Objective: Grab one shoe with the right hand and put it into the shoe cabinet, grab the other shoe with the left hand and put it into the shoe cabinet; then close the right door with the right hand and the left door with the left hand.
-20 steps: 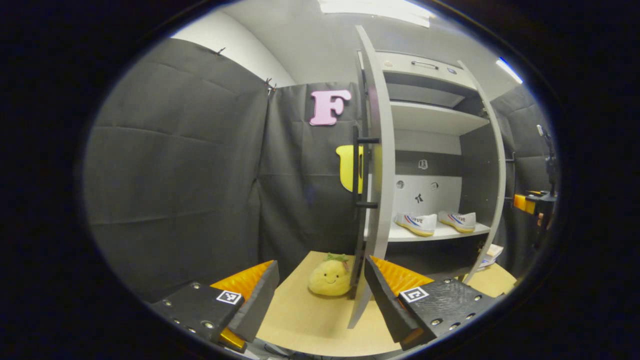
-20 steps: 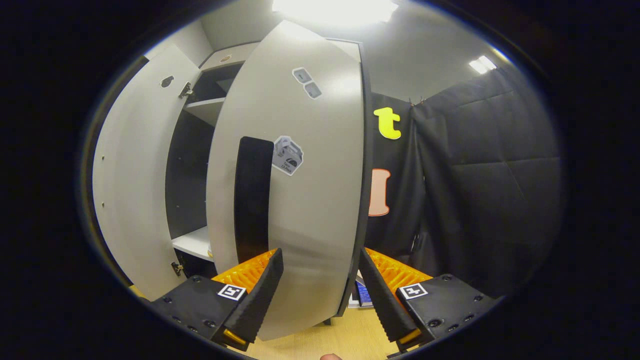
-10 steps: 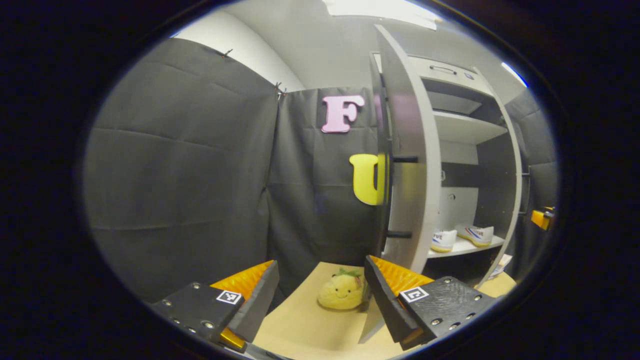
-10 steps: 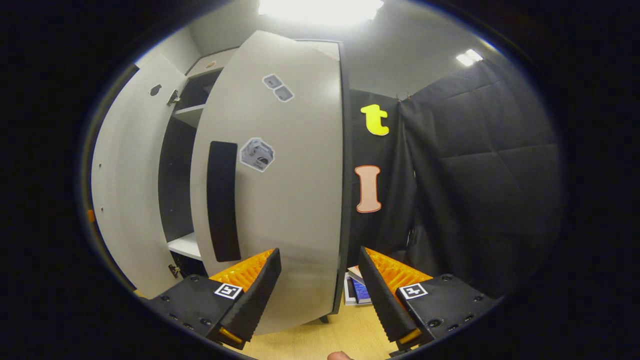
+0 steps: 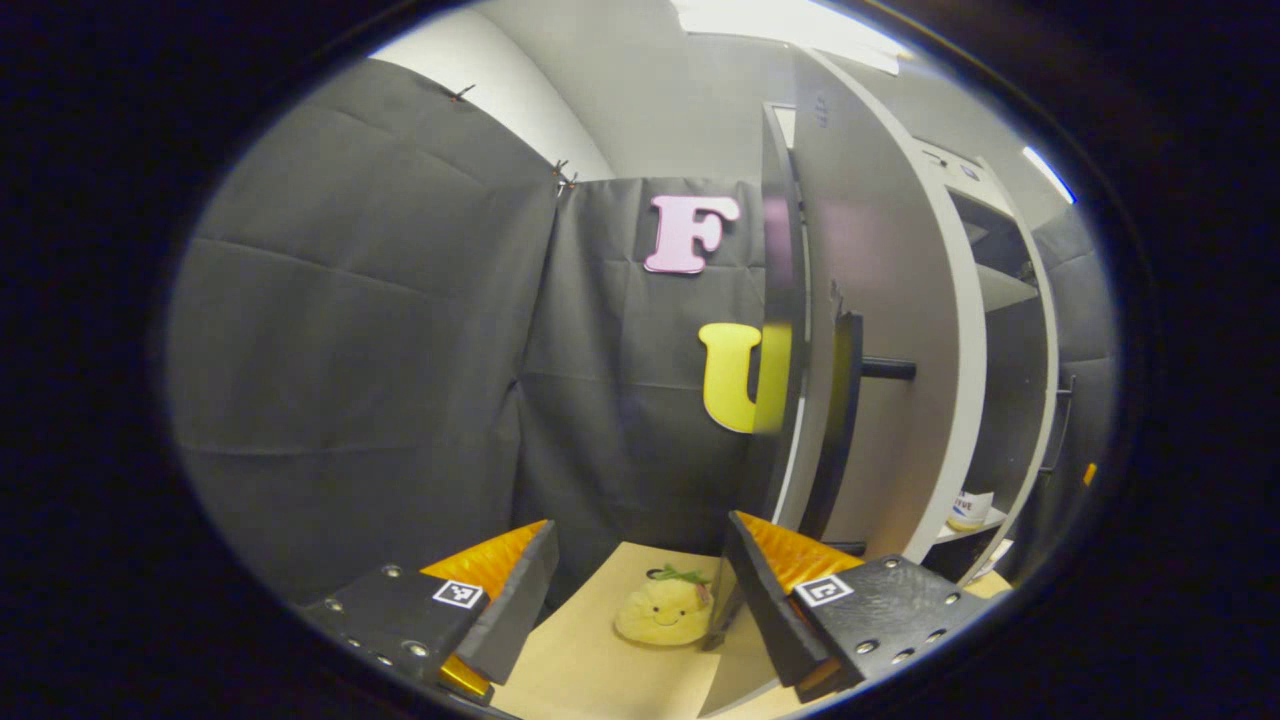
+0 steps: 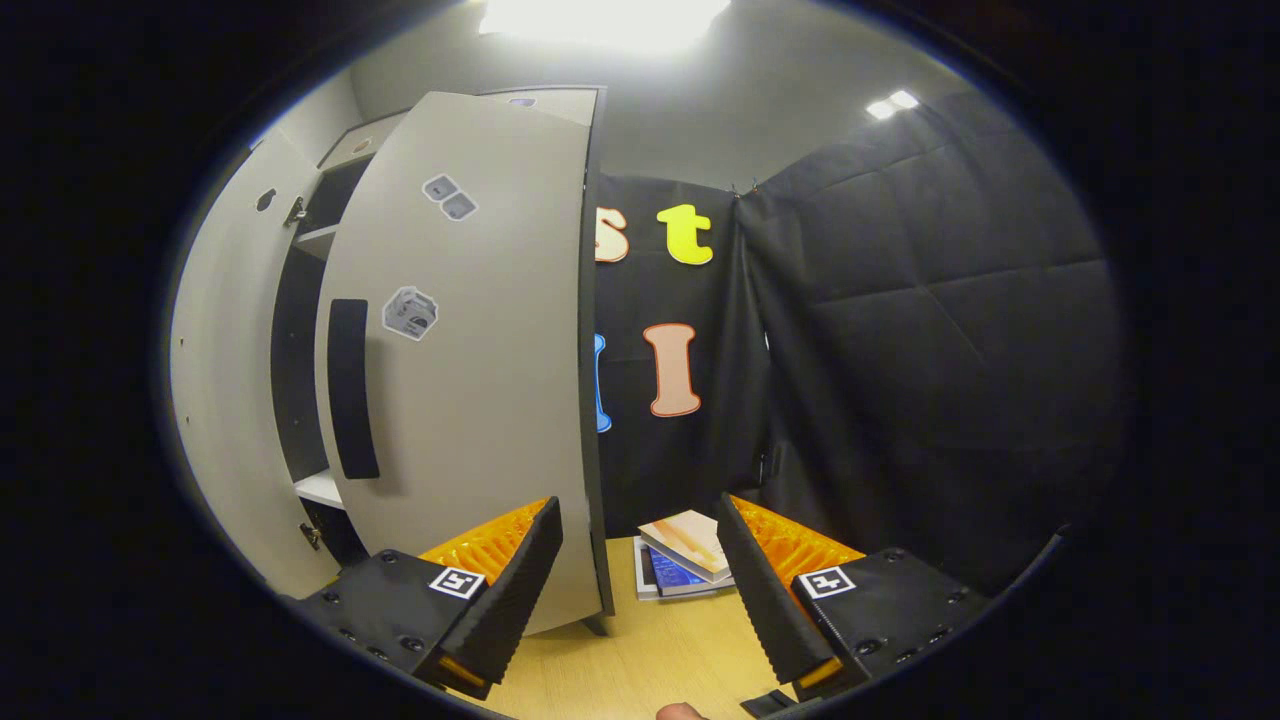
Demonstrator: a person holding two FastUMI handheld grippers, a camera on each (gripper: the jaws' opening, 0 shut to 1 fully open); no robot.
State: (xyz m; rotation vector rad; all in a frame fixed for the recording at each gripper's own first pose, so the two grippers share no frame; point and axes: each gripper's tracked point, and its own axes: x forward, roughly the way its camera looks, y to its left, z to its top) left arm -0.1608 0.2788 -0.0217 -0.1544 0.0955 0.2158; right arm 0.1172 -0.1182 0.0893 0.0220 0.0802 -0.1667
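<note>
Both grippers are spread and carry nothing: left gripper sits beside the left door, right gripper just off the right door. I judge the door-closing step is in hand; both doors stand ajar, and each wants a steady push on its outer face until flush. Past the left door's edge I catch a sliver of one shoe on the shelf. Its mate is hidden, and whether any finger touches a door I cannot tell.
</note>
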